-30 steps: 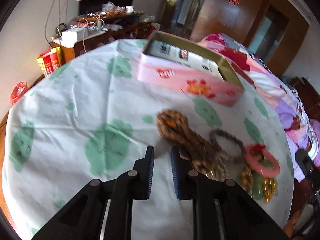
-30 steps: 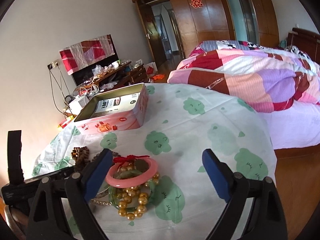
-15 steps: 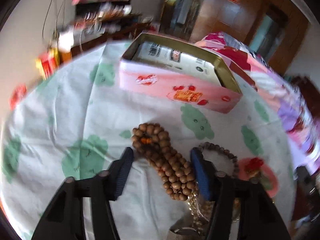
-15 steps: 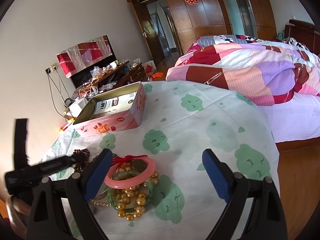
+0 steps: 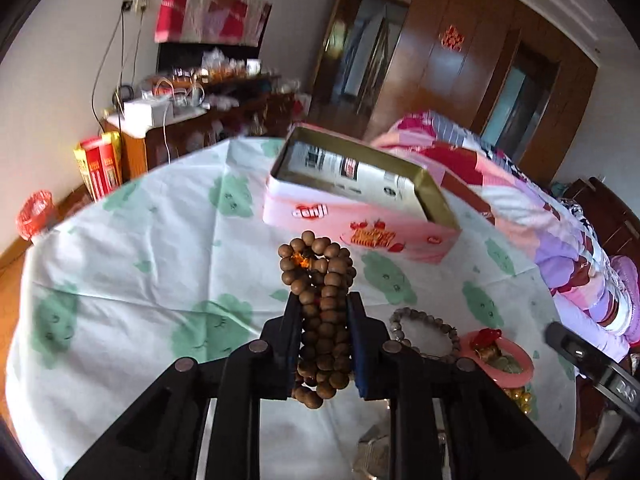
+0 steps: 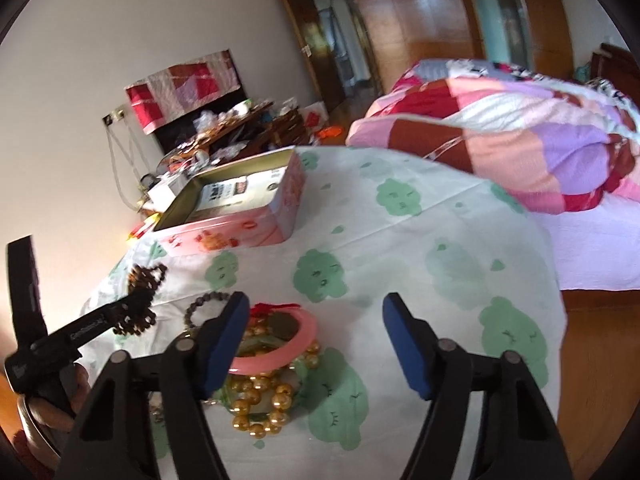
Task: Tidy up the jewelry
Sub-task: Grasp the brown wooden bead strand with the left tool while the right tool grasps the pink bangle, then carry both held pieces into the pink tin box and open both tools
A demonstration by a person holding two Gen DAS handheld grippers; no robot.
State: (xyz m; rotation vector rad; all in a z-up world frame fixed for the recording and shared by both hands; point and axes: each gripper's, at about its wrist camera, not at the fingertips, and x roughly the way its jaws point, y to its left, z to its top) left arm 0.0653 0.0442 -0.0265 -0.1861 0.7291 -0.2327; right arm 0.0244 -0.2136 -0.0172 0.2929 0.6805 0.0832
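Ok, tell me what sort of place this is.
Most likely a bedroom in a home. A bed with a patchwork quilt stands right beside the cloth-covered table, wooden wardrobe doors line the far wall, and a cluttered sideboard sits by the wall.
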